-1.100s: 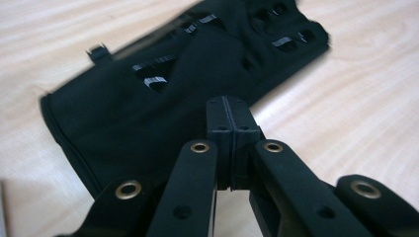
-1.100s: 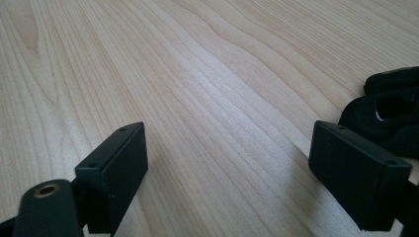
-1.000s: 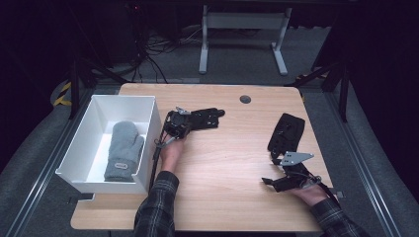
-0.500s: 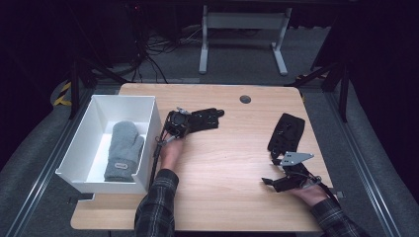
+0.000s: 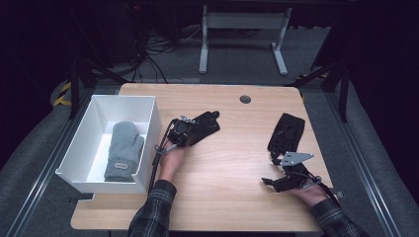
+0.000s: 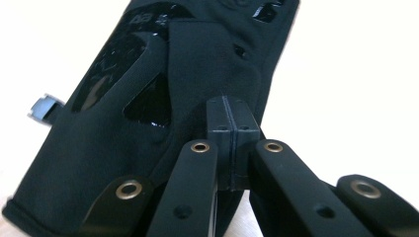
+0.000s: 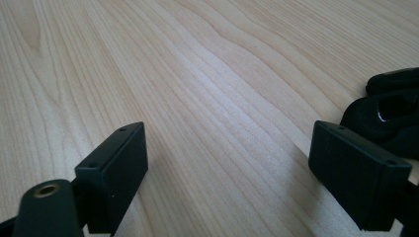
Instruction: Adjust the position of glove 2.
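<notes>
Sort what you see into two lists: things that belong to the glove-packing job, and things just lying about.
Job:
- black glove at the shut left tool
- second black glove
- grey mitten
- white box
- open right tool

Lying about:
- floor cables
- metal stand

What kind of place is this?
Probably a lab or recording studio: one wooden table on grey carpet, dark surroundings, loose cables on the floor behind, and a white metal stand.

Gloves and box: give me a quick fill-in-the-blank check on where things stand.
1. The grey mitten lies inside the white ____.
2. The left gripper has its jaws ____ at a black glove.
3. The right gripper has its jaws ____ above the bare table.

Missing words: box; shut; open
</notes>
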Motion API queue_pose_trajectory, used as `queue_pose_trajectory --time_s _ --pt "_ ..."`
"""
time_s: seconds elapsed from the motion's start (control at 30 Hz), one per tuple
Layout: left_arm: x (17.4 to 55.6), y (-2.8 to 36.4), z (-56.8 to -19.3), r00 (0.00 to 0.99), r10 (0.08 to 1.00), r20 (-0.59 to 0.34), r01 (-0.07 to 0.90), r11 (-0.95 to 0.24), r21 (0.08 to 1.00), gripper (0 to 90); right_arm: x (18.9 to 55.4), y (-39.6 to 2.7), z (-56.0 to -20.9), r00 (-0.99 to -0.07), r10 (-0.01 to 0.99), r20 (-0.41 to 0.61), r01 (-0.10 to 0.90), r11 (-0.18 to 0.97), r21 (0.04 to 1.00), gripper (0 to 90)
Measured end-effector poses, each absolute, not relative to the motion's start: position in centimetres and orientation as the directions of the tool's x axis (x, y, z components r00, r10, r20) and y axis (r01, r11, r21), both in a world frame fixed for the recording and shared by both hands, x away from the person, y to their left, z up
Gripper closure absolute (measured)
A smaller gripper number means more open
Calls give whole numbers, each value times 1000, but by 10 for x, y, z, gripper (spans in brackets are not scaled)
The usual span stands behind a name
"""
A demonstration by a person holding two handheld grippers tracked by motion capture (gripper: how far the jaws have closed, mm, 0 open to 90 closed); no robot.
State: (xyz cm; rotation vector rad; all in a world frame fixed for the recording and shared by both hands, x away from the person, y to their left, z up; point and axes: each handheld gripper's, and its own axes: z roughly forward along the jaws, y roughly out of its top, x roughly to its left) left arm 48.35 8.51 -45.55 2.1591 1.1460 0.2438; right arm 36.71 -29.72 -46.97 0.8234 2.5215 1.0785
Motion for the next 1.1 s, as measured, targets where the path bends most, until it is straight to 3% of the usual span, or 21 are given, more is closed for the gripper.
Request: queue_pose_trajectory --time_s 0.9,1.1 --pt "410 54 -450 748 636 -191 599 -522 607 900 367 -297 -470 -798 602 -28 395 559 729 157" --pt "414 64 -433 725 674 -140 578 -487 655 900 367 -297 -470 -798 601 -29 395 560 728 157"
